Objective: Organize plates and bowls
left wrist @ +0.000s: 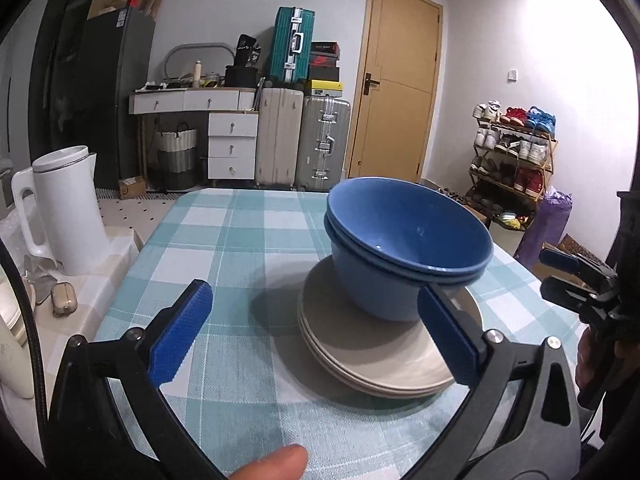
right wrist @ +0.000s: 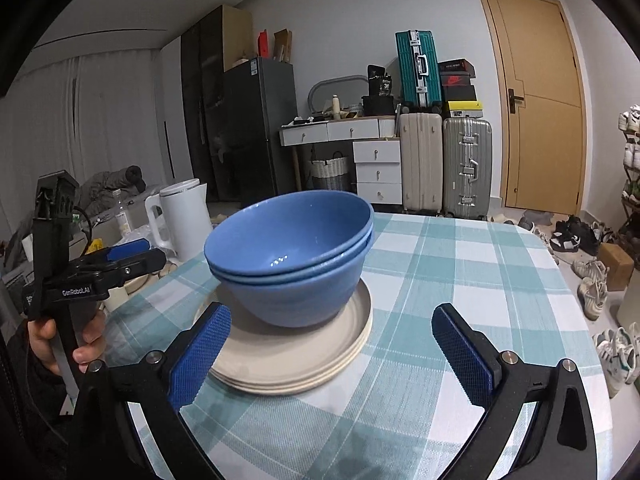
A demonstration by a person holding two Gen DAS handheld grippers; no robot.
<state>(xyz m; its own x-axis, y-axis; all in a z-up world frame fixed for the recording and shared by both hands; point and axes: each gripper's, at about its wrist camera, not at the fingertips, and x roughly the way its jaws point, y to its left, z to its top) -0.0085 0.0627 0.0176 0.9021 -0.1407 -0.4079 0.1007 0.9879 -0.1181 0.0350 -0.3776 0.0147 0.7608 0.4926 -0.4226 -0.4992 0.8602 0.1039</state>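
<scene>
Two nested blue bowls (right wrist: pixel 292 264) sit on stacked cream plates (right wrist: pixel 288 356), mid-table | left gripper (left wrist: pixel 312 332), right gripper (right wrist: pixel 332 356): yours, both spread wide, empty | likely rigid, slick, breakable; pinch a rim.

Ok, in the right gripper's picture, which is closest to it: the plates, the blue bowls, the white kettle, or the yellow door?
From the right gripper:
1. Cream plates, just ahead between its open jaws.
2. Blue bowls, stacked on the plates.
3. White kettle, off the table's left side.
4. Yellow door, far right wall.
</scene>
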